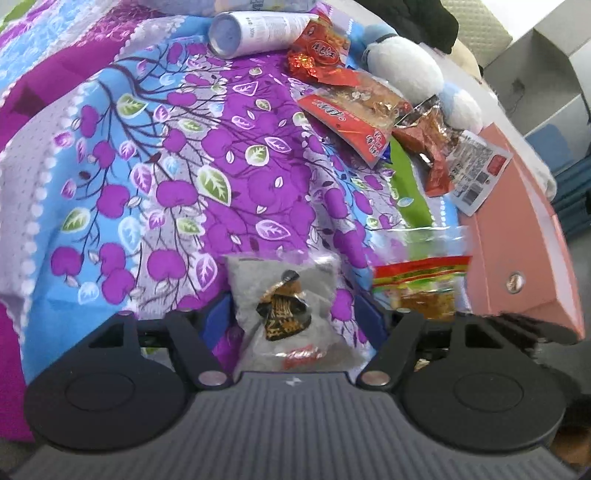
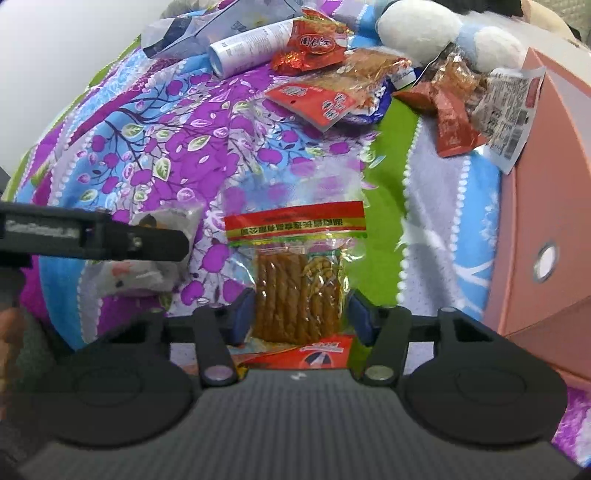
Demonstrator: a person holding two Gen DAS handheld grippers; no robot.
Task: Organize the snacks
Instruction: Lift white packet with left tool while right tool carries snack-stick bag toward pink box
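My left gripper (image 1: pixel 291 321) is shut on a grey snack packet (image 1: pixel 284 295) with a dark printed figure, held above the purple floral bedsheet (image 1: pixel 177 177). My right gripper (image 2: pixel 299 317) is shut on a clear bag of fried dough twists (image 2: pixel 299 280) with a red and green header. That bag also shows in the left wrist view (image 1: pixel 421 284), at the right. The left gripper's arm (image 2: pixel 92 236) and its grey packet (image 2: pixel 162 225) show at the left of the right wrist view. A pile of red and orange snack packets (image 1: pixel 354 110) (image 2: pixel 325 96) lies further back.
A pink box (image 1: pixel 524 236) (image 2: pixel 539 229) with a round metal eyelet stands at the right. A white can (image 1: pixel 251 31) (image 2: pixel 247 48) lies on its side at the back. A white and blue plush toy (image 1: pixel 406 66) (image 2: pixel 443 29) sits behind the snack pile.
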